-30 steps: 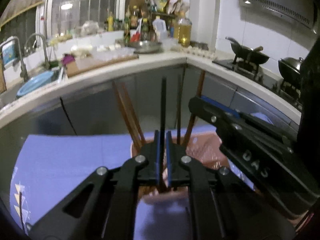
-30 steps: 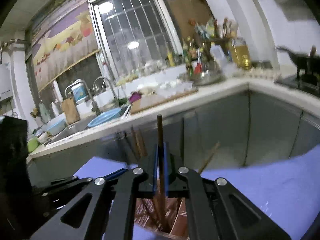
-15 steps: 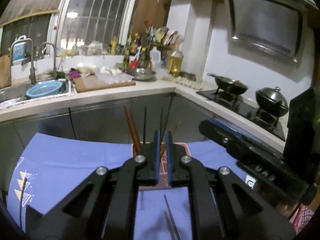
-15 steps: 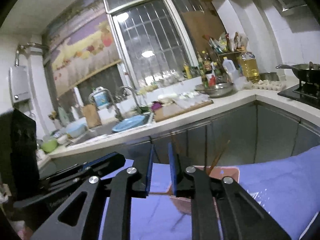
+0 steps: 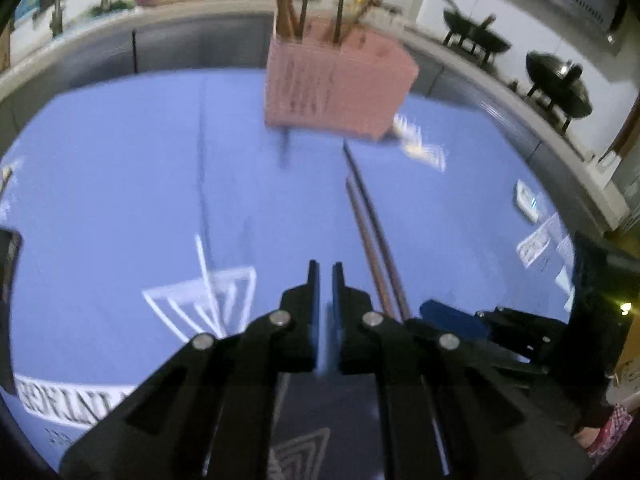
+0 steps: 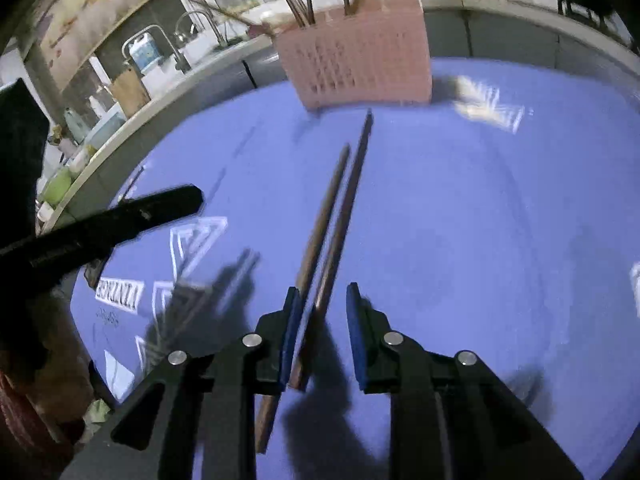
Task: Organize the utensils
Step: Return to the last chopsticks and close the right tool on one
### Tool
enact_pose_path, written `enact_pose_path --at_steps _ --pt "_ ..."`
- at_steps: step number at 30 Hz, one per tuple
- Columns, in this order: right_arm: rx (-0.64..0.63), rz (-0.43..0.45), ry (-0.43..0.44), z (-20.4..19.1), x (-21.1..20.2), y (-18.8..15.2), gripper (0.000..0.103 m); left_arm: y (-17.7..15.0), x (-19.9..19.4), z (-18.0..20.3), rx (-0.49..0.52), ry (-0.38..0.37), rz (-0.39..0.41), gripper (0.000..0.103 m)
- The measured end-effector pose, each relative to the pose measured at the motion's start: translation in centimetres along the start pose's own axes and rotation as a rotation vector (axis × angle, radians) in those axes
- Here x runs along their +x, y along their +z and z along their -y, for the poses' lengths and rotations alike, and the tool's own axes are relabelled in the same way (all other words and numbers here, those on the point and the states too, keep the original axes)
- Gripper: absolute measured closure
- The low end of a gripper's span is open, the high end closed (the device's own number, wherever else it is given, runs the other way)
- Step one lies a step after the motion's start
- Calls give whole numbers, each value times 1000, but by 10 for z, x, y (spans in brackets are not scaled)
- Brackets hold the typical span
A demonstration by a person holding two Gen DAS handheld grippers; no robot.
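A pink slotted utensil holder [image 5: 336, 84] stands at the far side of the blue mat [image 5: 120, 160] with several chopsticks upright in it; it also shows in the right wrist view [image 6: 360, 64]. Two brown chopsticks [image 6: 332, 216] lie side by side on the mat, pointing at the holder; they also show in the left wrist view [image 5: 376, 248]. My right gripper [image 6: 320, 308] is open just above their near ends, one finger on each side. My left gripper [image 5: 326, 280] is nearly shut and empty, left of the chopsticks.
A kitchen counter with a sink [image 6: 168, 52] and bottles runs behind the mat. Woks on a stove [image 5: 556, 84] stand at the right. White printed marks [image 5: 208, 300] are on the mat. The left gripper's body [image 6: 100, 228] reaches in at the left of the right wrist view.
Both grippers let go of the chopsticks they held over the holder, pulled back and tilted down toward the mat. My right gripper has opened over the two lying chopsticks.
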State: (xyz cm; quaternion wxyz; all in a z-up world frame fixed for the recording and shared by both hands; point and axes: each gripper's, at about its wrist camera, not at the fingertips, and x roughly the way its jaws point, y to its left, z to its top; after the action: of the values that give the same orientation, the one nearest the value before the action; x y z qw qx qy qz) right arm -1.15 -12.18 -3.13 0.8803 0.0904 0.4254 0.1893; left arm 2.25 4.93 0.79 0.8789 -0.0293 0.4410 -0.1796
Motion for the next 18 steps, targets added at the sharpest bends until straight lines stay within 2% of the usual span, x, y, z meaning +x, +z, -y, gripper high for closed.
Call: enact_pose_path --at_steps 2,7,14,16,18 --pt "-37 3 -29 -6 1 1 80 -5 6 5 7 -4 -19 98" --pt "-89 21 -137 -3 -1 -3 95 -3 17 23 44 12 -45 98" --pt "-27 25 -138 18 -22 -27 97 4 41 40 68 25 -110 97" --pt "-23 9 -126 18 -28 -34 96 4 48 45 74 40 -121 91" --pt "-22 -8 -105 17 -32 -41 96 5 52 48 76 49 -124 77"
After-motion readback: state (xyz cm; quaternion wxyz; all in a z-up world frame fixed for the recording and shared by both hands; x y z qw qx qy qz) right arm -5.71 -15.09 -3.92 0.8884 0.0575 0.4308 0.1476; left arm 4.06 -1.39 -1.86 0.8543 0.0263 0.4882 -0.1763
